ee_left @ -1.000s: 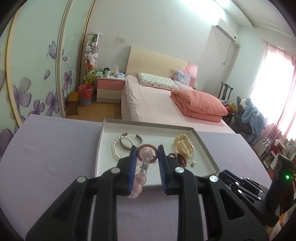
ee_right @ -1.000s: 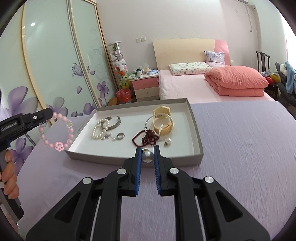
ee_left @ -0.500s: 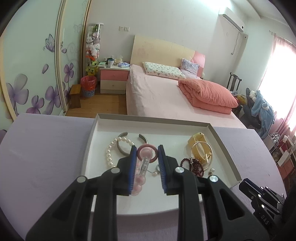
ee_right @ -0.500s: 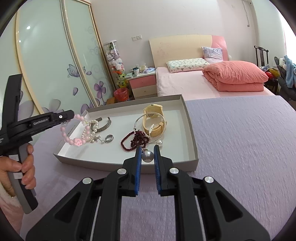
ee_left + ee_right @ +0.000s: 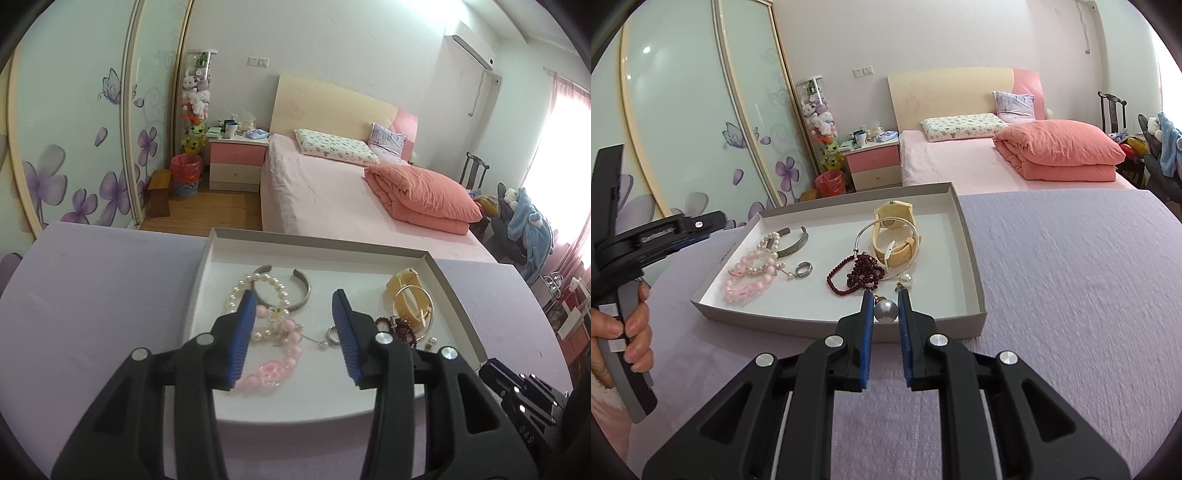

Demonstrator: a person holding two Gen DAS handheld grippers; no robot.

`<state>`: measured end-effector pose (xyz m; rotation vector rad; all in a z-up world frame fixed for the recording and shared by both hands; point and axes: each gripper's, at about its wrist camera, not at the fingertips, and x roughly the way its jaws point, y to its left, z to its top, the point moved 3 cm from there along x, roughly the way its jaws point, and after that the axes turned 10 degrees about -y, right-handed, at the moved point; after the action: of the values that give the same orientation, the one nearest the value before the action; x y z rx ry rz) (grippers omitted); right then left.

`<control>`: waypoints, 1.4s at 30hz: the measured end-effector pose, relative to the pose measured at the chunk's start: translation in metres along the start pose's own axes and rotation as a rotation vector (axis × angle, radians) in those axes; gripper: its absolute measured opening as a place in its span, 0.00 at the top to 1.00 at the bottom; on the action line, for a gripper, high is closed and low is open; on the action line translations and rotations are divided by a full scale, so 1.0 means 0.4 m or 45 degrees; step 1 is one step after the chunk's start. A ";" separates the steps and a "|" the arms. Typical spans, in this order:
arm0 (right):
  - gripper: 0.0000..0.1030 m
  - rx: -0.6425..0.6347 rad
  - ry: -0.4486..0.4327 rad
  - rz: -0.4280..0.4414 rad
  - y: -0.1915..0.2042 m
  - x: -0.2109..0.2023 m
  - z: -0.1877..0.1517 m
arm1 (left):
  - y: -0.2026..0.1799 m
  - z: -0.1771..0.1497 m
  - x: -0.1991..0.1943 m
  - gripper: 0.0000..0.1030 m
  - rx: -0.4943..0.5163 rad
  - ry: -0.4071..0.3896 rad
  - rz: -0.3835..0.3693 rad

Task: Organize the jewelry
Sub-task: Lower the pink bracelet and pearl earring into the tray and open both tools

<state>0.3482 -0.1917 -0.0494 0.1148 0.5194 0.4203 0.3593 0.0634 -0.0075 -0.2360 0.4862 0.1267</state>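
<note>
Now | left gripper (image 5: 295, 325) fingers just opened, pink bracelet (image 5: 273, 365) part-hidden | right gripper (image 5: 885, 308) fingers pinch pearl (image 5: 885, 311)

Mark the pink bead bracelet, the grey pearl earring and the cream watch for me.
pink bead bracelet (image 5: 746, 286), right wrist view, on the beads at its near side in the tray.
grey pearl earring (image 5: 885, 311), right wrist view, on the pearl's face between the pads.
cream watch (image 5: 894, 214), right wrist view, on the case.
</note>
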 end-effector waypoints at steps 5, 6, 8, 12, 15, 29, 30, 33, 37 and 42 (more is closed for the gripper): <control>0.86 -0.037 0.003 -0.033 0.013 0.004 0.010 | 0.028 -0.007 -0.062 0.42 0.033 -0.045 0.030; 0.86 -0.049 0.005 -0.040 0.017 0.008 0.013 | 0.034 -0.010 -0.075 0.37 0.038 -0.056 0.040; 0.86 -0.086 0.006 -0.054 0.030 0.022 0.030 | 0.048 -0.016 -0.102 0.31 0.036 -0.084 0.060; 0.86 -0.128 -0.019 -0.048 0.056 0.061 0.064 | 0.072 -0.057 -0.135 0.24 0.033 -0.112 0.077; 0.86 -0.116 -0.021 -0.038 0.071 0.105 0.077 | 0.080 -0.078 -0.136 0.22 0.040 -0.106 0.074; 0.86 -0.121 -0.022 -0.055 0.100 0.170 0.072 | 0.091 -0.096 -0.146 0.17 0.031 -0.140 0.042; 0.86 -0.119 -0.022 -0.059 0.099 0.172 0.072 | 0.090 -0.097 -0.146 0.17 0.033 -0.140 0.042; 0.80 -0.115 -0.036 -0.069 0.094 0.173 0.078 | 0.087 -0.098 -0.145 0.16 0.039 -0.135 0.041; 0.44 -0.117 -0.082 -0.079 0.091 0.151 0.082 | 0.082 -0.102 -0.142 0.14 0.049 -0.131 0.044; 0.31 -0.099 -0.114 -0.082 0.078 0.118 0.095 | 0.078 -0.107 -0.139 0.11 0.055 -0.123 0.058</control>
<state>0.3933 -0.1437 -0.0316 0.0415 0.4171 0.3699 0.2862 0.0790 -0.0237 -0.1757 0.3979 0.1712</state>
